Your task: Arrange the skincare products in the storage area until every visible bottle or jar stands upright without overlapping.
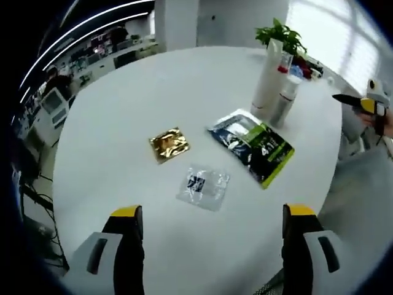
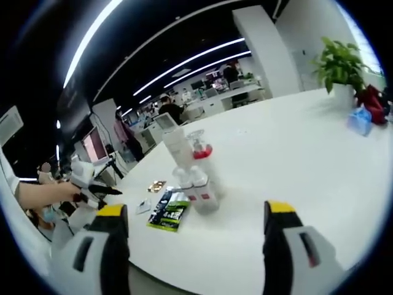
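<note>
On the round white table [image 1: 123,123], the tall white bottle [image 1: 268,77] and silver-grey bottle [image 1: 284,98] stand upright, touching, upper right of the left gripper view. Sorting seems largely done. Left gripper [image 1: 212,236] and right gripper [image 2: 193,236] fingers gape wide, empty. The right gripper view adds a red-capped pump bottle [image 2: 200,150] behind.

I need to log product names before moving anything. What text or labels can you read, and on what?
No text is legible.
Green-and-black sachet: print too blurred.
Clear sachet: dark mark, unreadable.
Gold sachet: no visible text.
Bottles: red label patches, too small to read.
</note>
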Action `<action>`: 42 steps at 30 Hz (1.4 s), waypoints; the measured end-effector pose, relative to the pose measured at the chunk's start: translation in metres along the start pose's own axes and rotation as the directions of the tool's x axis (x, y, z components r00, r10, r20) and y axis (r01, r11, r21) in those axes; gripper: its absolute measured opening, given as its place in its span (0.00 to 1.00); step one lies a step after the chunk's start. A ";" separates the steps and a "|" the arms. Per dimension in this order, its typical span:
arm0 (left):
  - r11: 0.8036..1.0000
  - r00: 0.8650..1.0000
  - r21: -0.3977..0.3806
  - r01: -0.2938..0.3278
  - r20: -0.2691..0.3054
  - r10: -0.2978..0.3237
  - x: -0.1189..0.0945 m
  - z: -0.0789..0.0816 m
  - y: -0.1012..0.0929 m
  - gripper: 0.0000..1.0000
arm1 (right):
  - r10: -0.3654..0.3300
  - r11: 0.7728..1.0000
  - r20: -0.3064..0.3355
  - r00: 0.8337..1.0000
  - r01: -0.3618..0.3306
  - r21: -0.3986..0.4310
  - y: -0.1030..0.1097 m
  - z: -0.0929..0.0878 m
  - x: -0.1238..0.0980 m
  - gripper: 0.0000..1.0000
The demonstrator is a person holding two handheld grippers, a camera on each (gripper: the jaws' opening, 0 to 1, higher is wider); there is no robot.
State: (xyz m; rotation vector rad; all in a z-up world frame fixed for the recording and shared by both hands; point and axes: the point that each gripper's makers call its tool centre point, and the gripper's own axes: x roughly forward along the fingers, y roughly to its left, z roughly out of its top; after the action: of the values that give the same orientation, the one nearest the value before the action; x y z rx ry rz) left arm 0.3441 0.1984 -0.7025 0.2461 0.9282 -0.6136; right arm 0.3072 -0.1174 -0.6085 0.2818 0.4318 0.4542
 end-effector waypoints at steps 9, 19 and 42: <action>0.997 0.998 0.066 0.032 -0.050 -0.029 0.021 0.003 -0.003 0.86 | -0.025 1.000 0.001 1.000 0.025 0.009 -0.007 -0.003 -0.004 0.91; 0.984 0.989 0.166 0.067 -0.140 -0.044 0.039 -0.001 0.000 0.77 | -0.046 0.999 0.004 0.999 0.045 0.026 -0.011 -0.007 -0.007 0.91; 0.974 0.974 0.208 0.087 -0.222 -0.039 0.052 0.000 0.011 0.44 | -0.052 0.998 -0.002 0.999 0.052 0.035 -0.013 -0.010 -0.005 0.91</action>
State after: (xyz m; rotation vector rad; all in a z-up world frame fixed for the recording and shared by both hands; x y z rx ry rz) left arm 0.3743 0.1873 -0.7448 0.4881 1.0831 -0.7592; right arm 0.3035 -0.1296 -0.6200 0.3036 0.4472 0.3958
